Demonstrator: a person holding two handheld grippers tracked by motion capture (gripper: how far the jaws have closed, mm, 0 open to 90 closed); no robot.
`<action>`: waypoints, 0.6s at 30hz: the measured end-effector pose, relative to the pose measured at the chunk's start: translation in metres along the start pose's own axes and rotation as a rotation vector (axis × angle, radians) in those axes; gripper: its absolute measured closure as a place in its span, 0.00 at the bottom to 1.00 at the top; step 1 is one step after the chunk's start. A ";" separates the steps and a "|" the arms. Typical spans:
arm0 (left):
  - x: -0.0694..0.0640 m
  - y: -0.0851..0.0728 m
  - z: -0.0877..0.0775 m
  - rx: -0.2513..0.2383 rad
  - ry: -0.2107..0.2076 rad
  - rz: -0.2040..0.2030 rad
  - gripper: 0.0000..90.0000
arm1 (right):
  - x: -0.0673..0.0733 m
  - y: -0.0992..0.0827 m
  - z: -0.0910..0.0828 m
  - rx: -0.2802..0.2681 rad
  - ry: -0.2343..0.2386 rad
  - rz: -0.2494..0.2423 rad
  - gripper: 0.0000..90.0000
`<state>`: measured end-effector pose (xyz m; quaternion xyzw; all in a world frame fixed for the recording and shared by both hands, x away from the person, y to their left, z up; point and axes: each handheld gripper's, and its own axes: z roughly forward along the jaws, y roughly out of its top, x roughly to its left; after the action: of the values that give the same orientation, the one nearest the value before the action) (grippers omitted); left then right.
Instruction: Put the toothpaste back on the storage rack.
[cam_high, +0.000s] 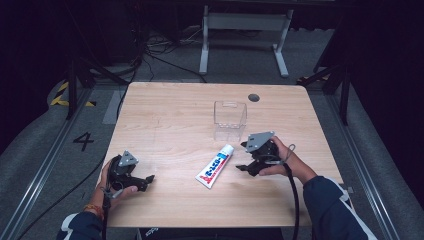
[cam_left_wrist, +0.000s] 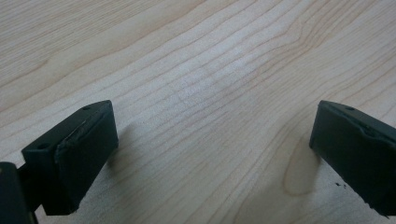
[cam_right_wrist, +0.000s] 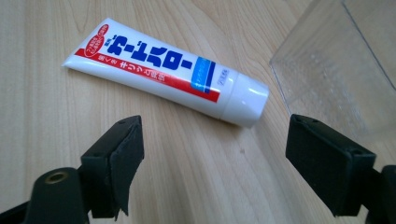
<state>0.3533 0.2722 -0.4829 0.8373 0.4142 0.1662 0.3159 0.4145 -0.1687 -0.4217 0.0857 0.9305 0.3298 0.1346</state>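
A white toothpaste tube (cam_high: 215, 165) with red and blue print lies flat near the middle of the wooden table (cam_high: 165, 115), its cap pointing toward a clear plastic box (cam_high: 229, 120) that stands upright behind it. In the right gripper view the tube (cam_right_wrist: 163, 72) lies just beyond the jaws, and the clear box (cam_right_wrist: 341, 65) is at the upper right. My right gripper (cam_high: 243, 157) is open, close to the tube's right side, with nothing between its jaws. My left gripper (cam_high: 148, 181) rests open near the front left of the table over bare wood (cam_left_wrist: 205, 93).
A dark round grommet (cam_high: 253, 97) sits in the table's far edge. Beyond the table stand a white metal frame (cam_high: 243, 30) and cables on grey carpet. Black rails run along both sides of the table.
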 end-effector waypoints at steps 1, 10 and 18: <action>-0.001 -0.001 0.000 -0.004 -0.004 -0.018 0.02 | 0.000 0.004 0.004 0.006 0.005 -0.023 0.22; -0.003 -0.007 -0.006 0.004 0.003 -0.023 0.02 | 0.006 0.035 0.035 0.062 0.096 -0.143 0.22; -0.003 -0.007 -0.006 0.003 0.005 -0.019 0.02 | 0.007 0.049 0.052 0.104 0.129 -0.196 0.21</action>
<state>0.3441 0.2757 -0.4829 0.8334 0.4230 0.1649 0.3151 0.4275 -0.0987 -0.4305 -0.0201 0.9569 0.2714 0.1014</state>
